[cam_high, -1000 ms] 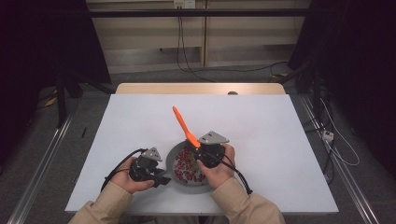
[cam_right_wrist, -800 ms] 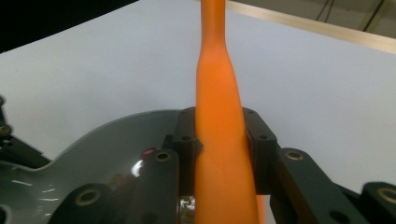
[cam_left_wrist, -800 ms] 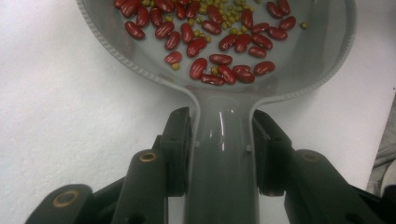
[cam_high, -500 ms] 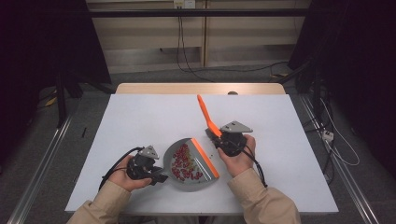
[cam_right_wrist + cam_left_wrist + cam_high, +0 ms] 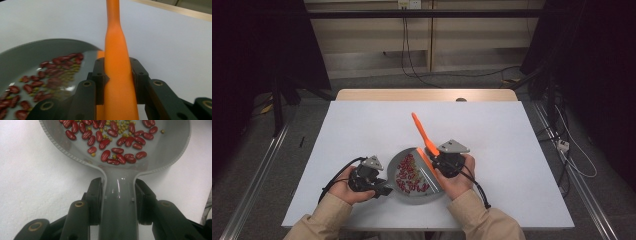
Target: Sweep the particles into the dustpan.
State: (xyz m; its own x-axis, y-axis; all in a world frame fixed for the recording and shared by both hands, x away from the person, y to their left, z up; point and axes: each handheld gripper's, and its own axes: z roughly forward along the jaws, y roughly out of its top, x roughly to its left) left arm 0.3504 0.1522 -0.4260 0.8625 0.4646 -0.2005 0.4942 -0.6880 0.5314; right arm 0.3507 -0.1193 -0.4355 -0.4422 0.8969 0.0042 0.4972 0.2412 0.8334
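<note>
A grey round pan (image 5: 414, 199) holding red beans (image 5: 410, 174) and small green ones lies on the white table near the front edge. My left gripper (image 5: 382, 189) is shut on the pan's handle (image 5: 119, 202), its jaws pressing both sides, with the beans (image 5: 112, 140) just beyond in the pan (image 5: 165, 150). My right gripper (image 5: 438, 162) is shut on an orange tool (image 5: 422, 131), whose handle slants up and away to the left. The tool's orange lower edge (image 5: 427, 167) rests at the pan's right side. The right gripper view has the orange handle (image 5: 116, 50) clamped between the jaws, the pan (image 5: 27, 55) at left.
The white table top (image 5: 512, 145) stretches wide behind and to both sides of the pan. A wooden strip (image 5: 362, 95) runs along its far edge. Cables (image 5: 572, 150) hang off the right side. Both forearms come in from the bottom.
My right gripper swung out to the right with the orange tool, then came back left to the pan's right rim. The left gripper and pan have stayed put.
</note>
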